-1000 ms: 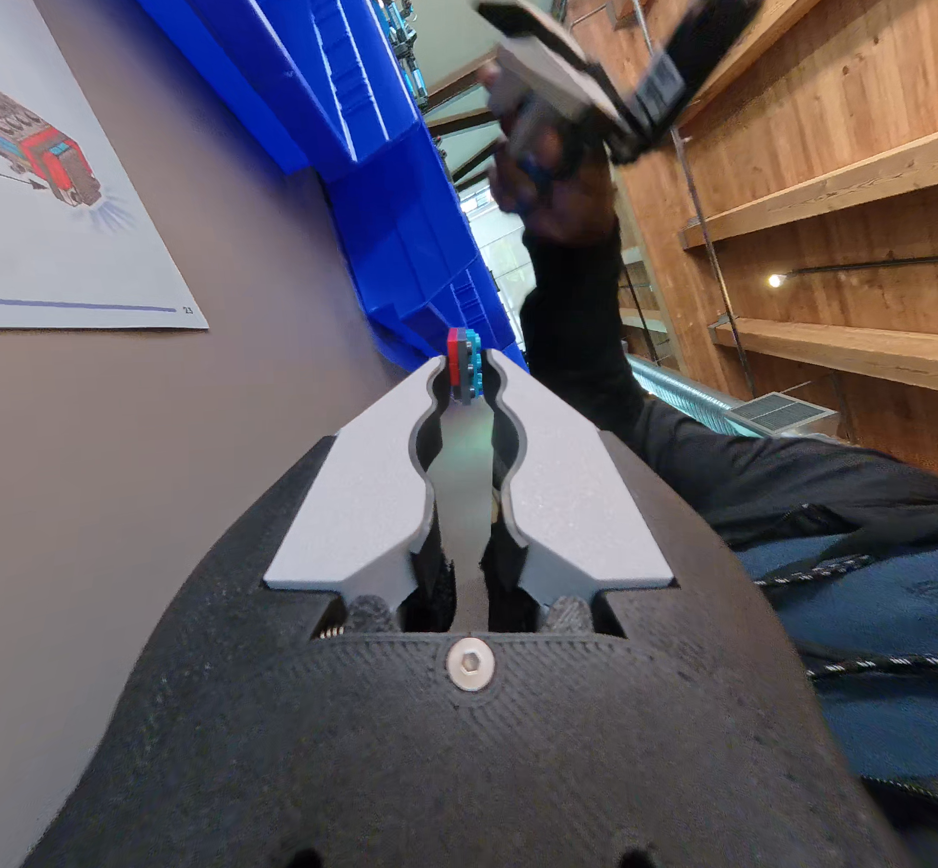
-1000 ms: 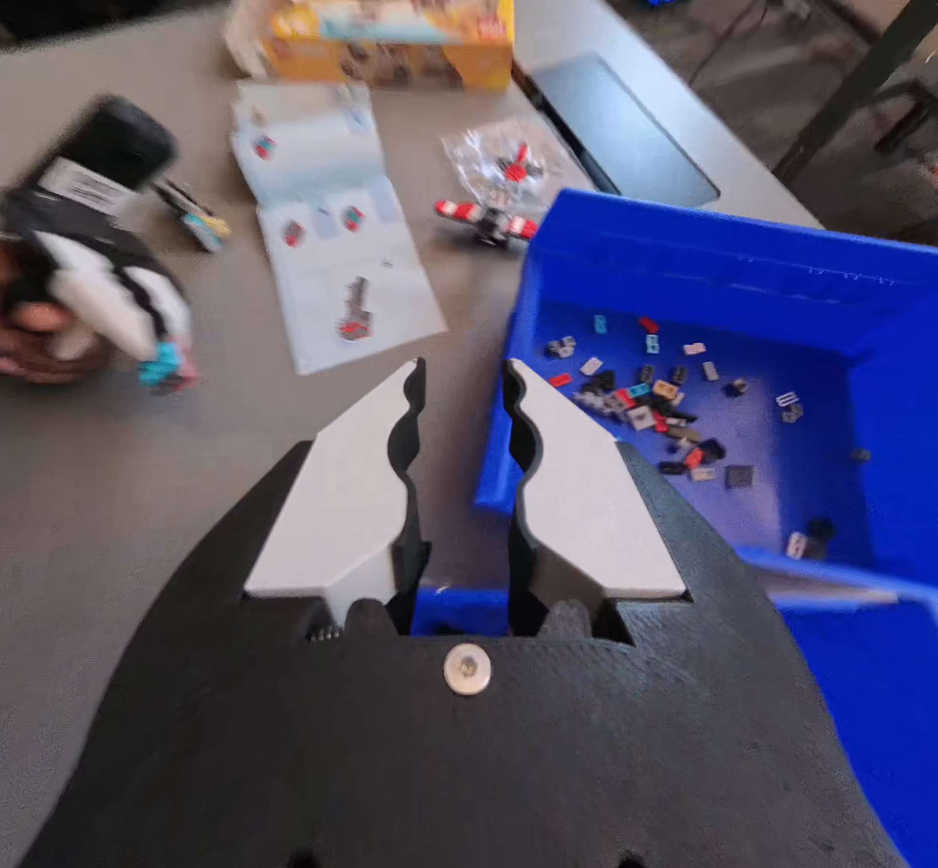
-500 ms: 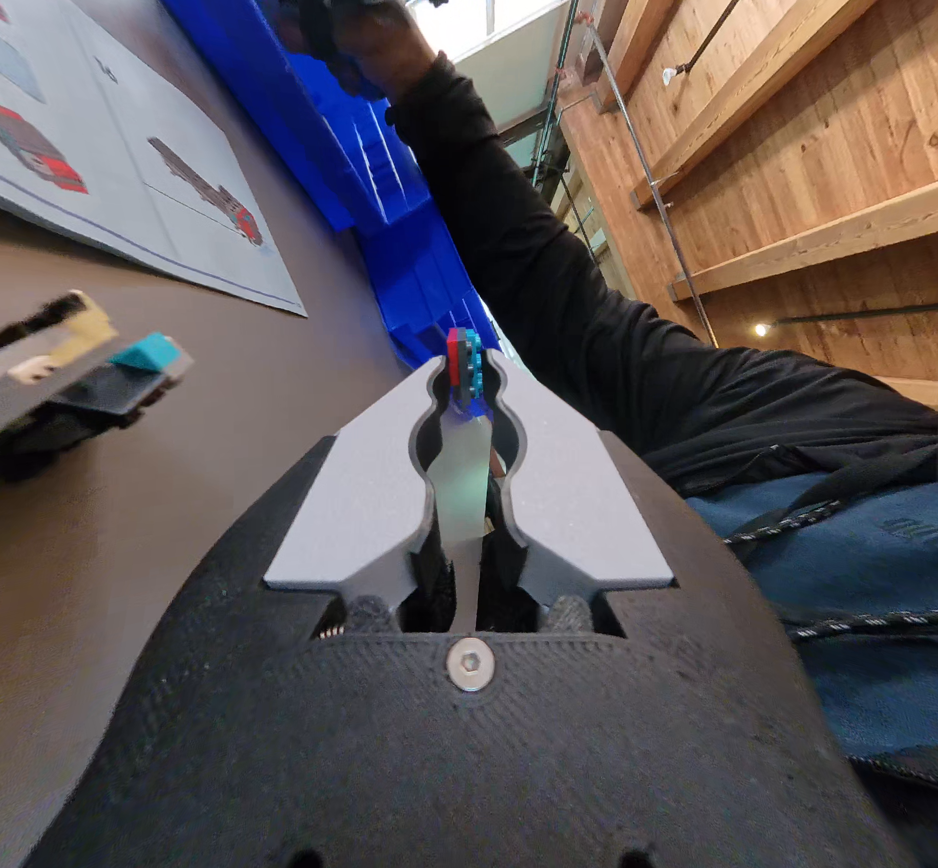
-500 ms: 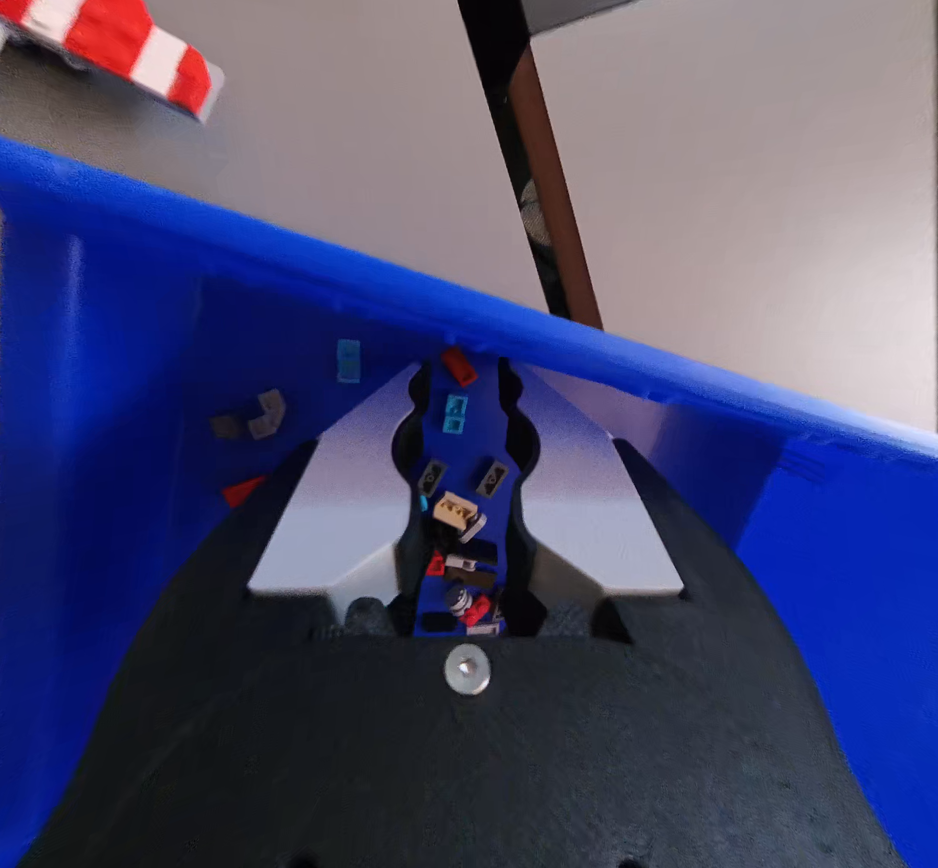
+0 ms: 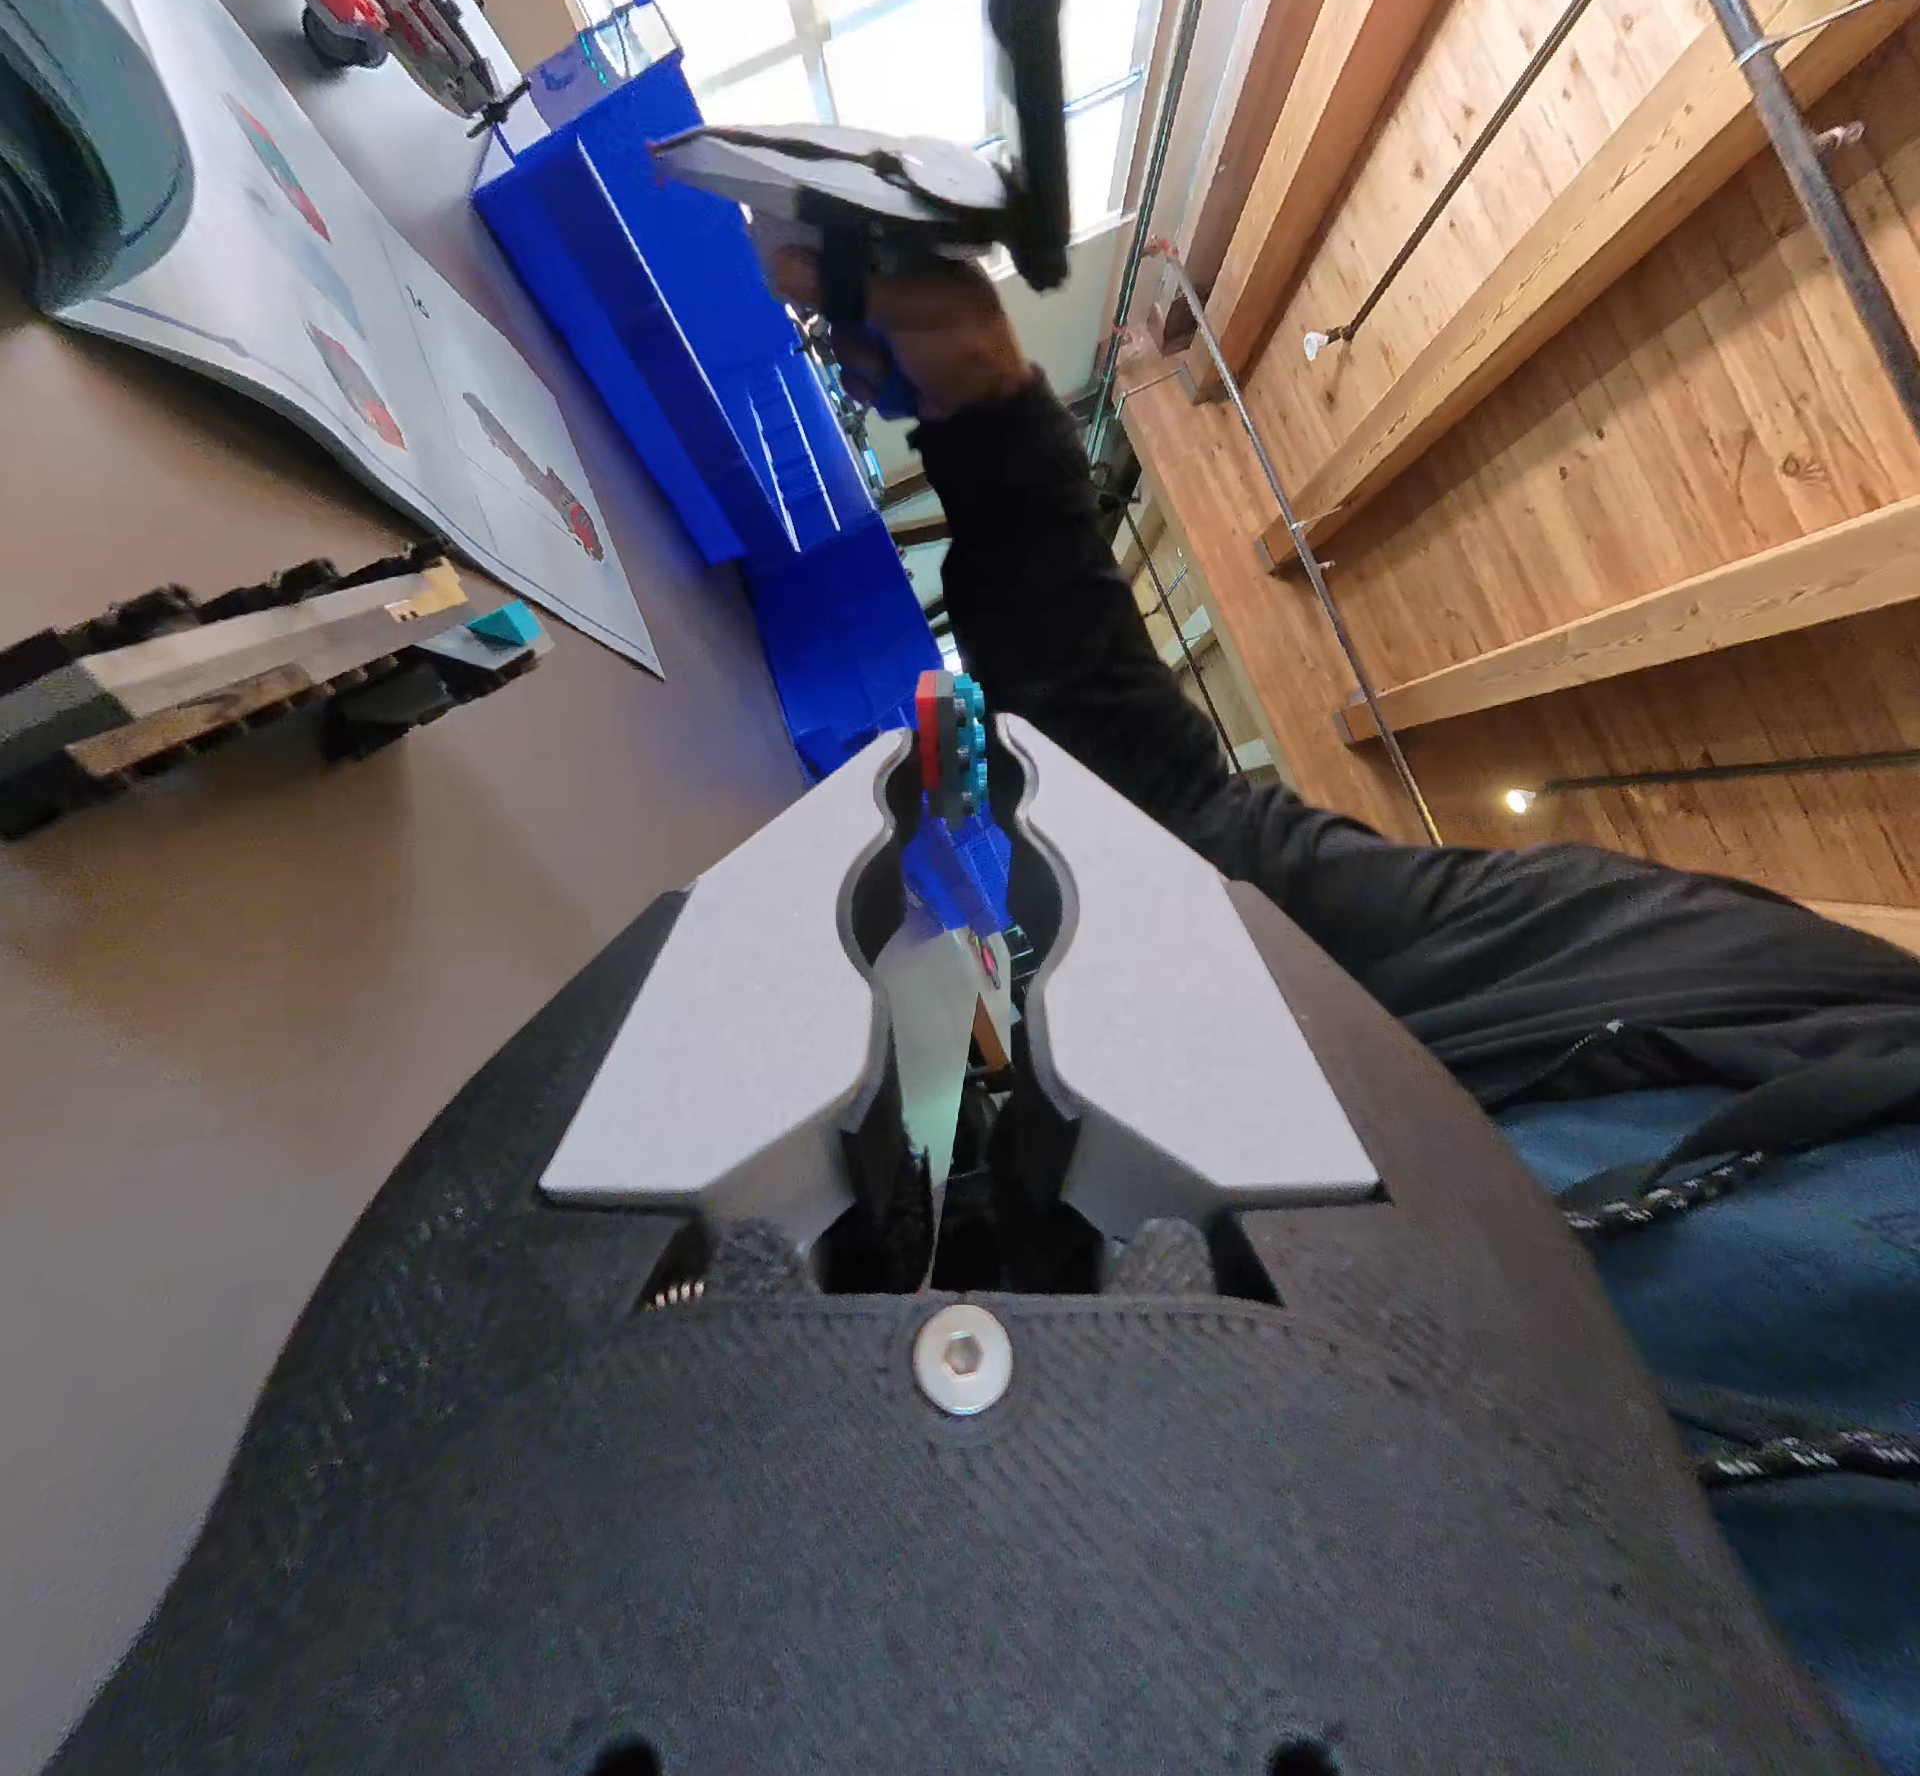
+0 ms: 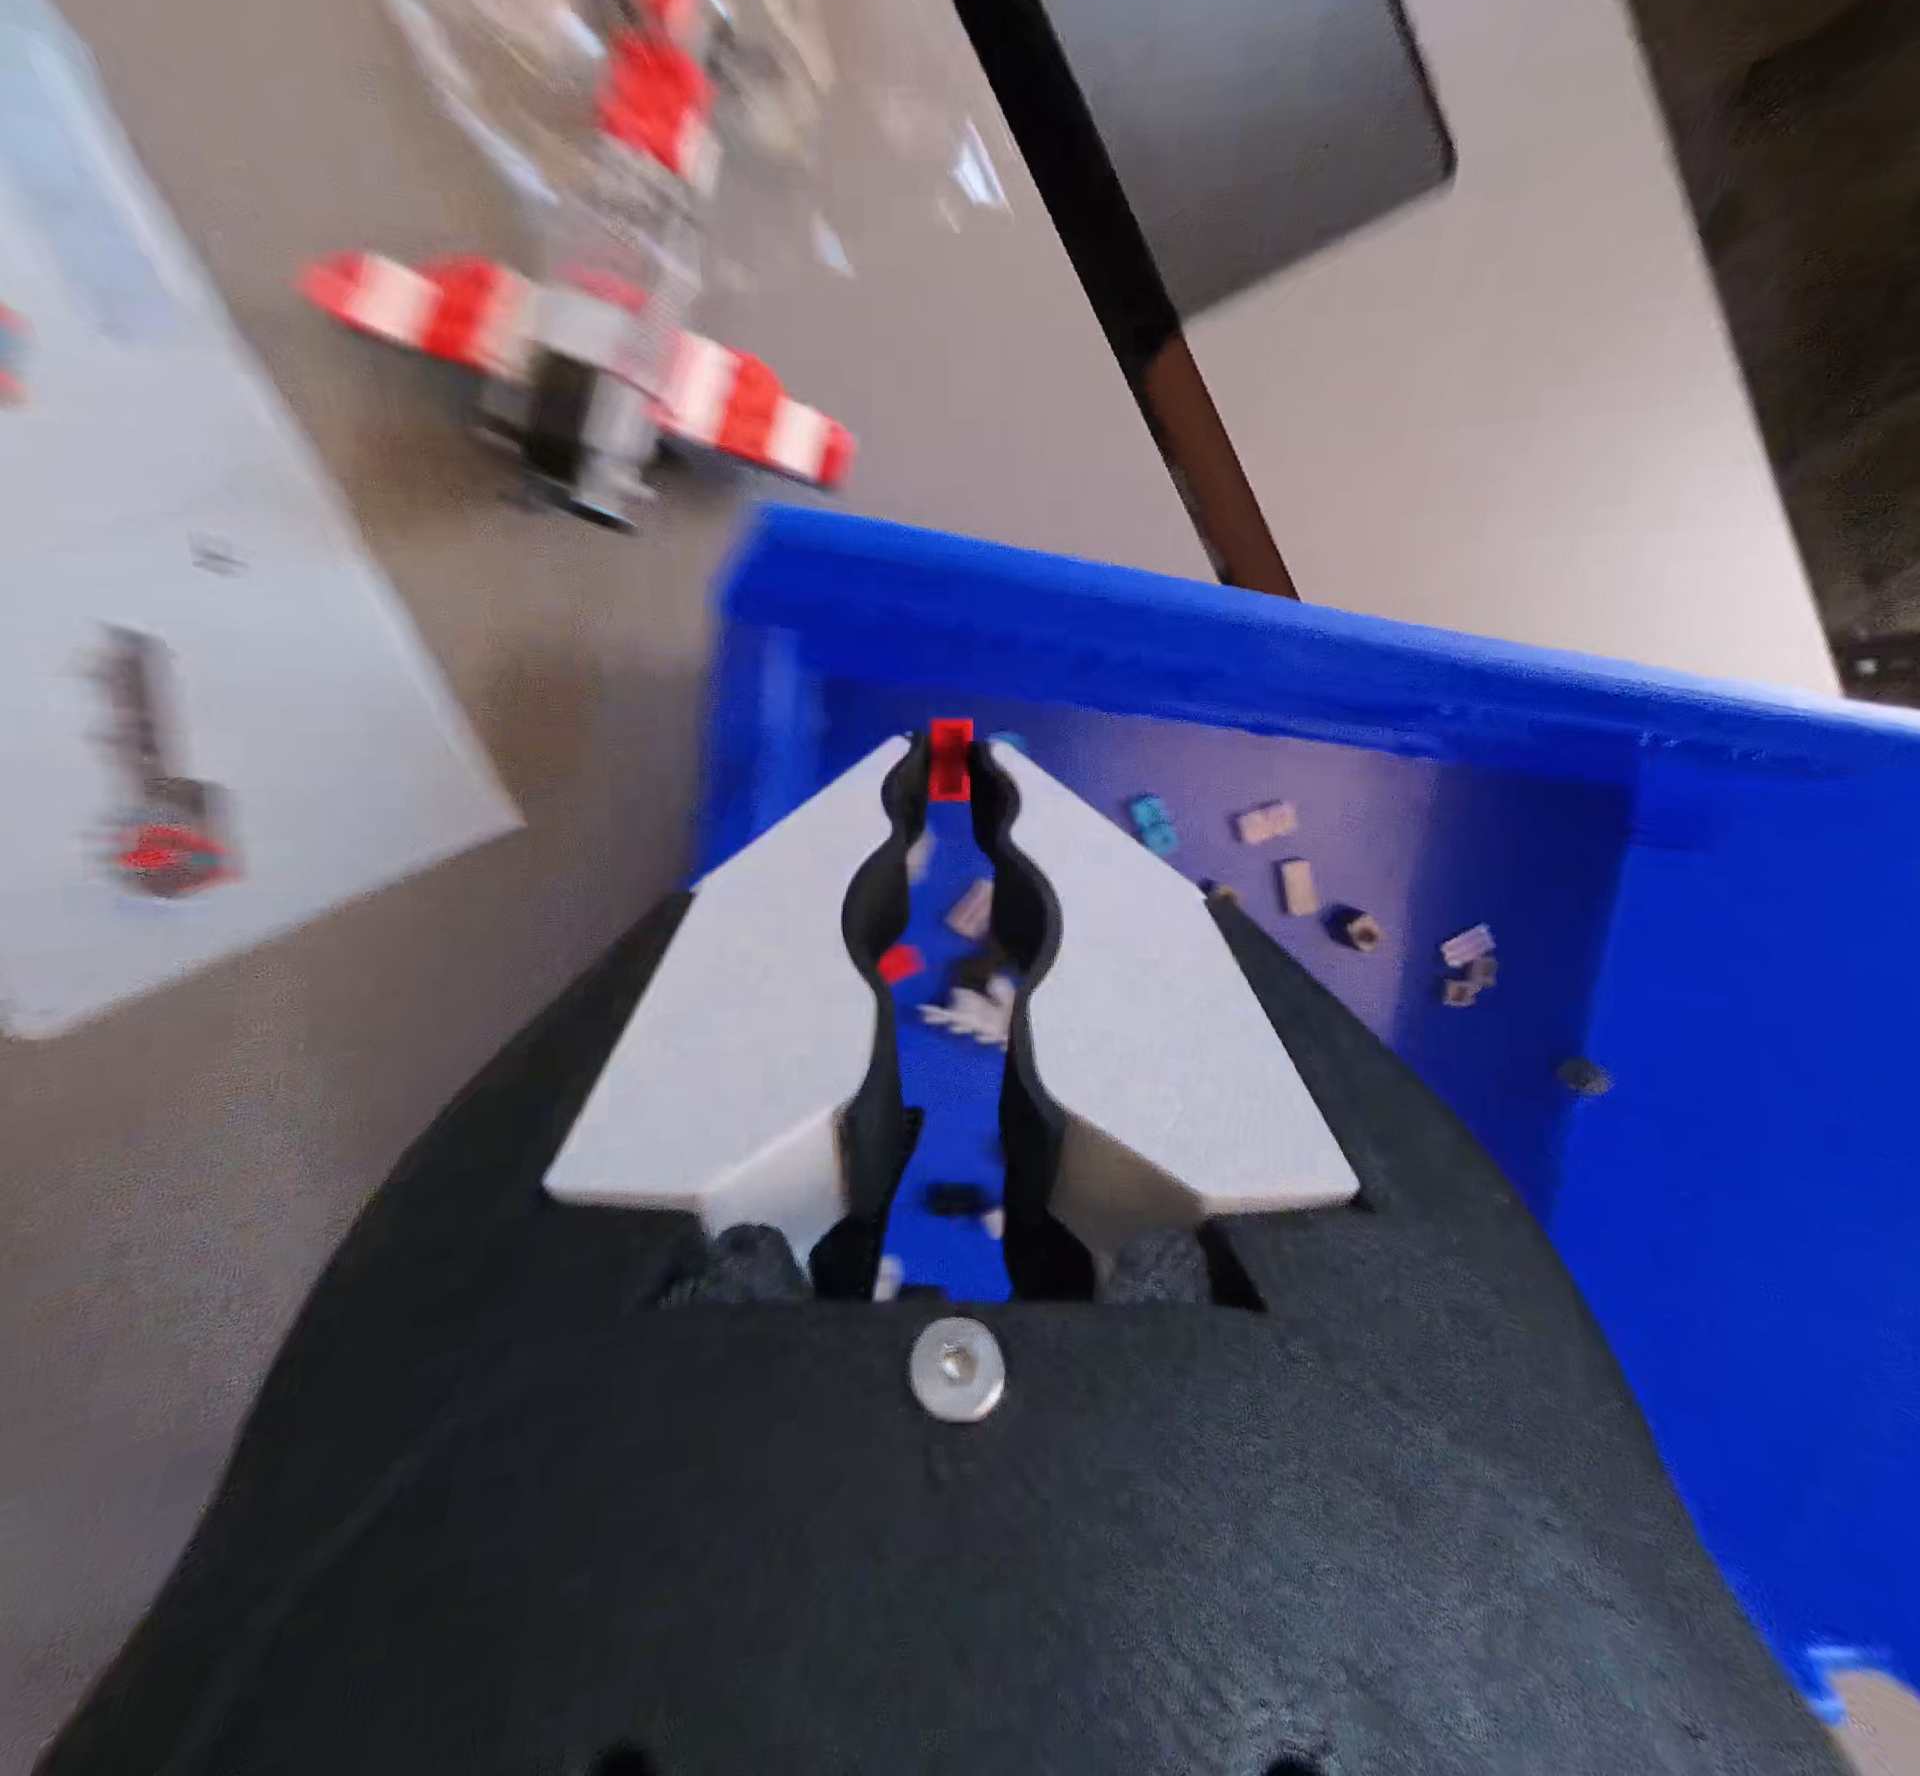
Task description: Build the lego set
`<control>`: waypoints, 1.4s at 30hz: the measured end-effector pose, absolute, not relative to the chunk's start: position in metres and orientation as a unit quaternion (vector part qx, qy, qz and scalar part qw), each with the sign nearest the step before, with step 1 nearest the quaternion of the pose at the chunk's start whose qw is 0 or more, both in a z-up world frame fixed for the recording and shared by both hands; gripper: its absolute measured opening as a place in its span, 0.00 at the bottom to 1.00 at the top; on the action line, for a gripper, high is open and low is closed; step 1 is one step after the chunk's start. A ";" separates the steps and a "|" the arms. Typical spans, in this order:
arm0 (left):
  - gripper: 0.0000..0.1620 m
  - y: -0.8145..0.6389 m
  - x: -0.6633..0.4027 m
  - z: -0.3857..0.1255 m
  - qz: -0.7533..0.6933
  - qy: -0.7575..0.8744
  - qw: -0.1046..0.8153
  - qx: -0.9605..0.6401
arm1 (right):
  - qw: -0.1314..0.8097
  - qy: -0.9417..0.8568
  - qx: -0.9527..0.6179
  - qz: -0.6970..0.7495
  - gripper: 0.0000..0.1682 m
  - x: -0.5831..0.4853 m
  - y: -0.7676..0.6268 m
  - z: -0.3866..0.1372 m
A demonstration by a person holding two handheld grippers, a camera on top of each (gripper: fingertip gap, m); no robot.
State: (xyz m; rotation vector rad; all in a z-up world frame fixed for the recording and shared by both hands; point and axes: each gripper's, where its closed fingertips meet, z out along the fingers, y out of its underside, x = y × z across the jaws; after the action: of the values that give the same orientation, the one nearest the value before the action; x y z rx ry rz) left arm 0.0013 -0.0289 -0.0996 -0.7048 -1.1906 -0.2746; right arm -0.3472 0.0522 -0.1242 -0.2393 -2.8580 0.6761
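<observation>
My left gripper [image 5: 956, 739] is shut on a small stack of red, grey and teal lego plates [image 5: 951, 739], held above the brown table. A long partly built lego body [image 5: 249, 677] in black, grey and teal lies on the table to its left. My right gripper [image 6: 951, 760] is shut on a small red lego piece [image 6: 950, 760] and sits over the blue bin [image 6: 1351, 677], which holds several loose pieces [image 6: 1278, 885]. The right gripper also shows in the left wrist view [image 5: 862, 178], raised over the blue bin [image 5: 665, 303].
An open instruction booklet [image 5: 343, 355] lies on the table; it also shows blurred in the right wrist view [image 6: 187, 666]. A red and white striped lego model [image 6: 582, 355] stands beyond the bin. A person's dark sleeve [image 5: 1143, 687] crosses the left wrist view. Wooden shelves [image 5: 1558, 376] are behind. The left gripper's tips are roughly 35 cm from the right gripper's.
My right gripper has closed on a red piece from the bin and pulled back up out of it. My left gripper has swung, bringing the long lego body further into view.
</observation>
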 end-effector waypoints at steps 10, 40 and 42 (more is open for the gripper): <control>0.07 -0.018 0.002 -0.100 -0.128 -0.550 0.760 -0.322 | -0.122 -0.805 -0.041 0.579 0.04 -0.070 -0.005 -0.032; 0.07 0.010 0.027 -0.091 -0.252 -0.512 0.779 -0.259 | -0.347 -0.645 -0.118 0.671 0.04 0.024 -0.001 -0.074; 0.07 0.010 0.027 -0.092 -0.253 -0.514 0.778 -0.259 | -0.344 -0.646 -0.116 0.671 0.05 0.024 0.000 -0.075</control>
State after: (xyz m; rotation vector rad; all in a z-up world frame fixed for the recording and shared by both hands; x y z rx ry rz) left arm 0.0272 0.0100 -0.0915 -0.5598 -1.1106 -0.5462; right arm 0.0240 -0.0003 -0.0753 -0.4751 -2.6451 2.7495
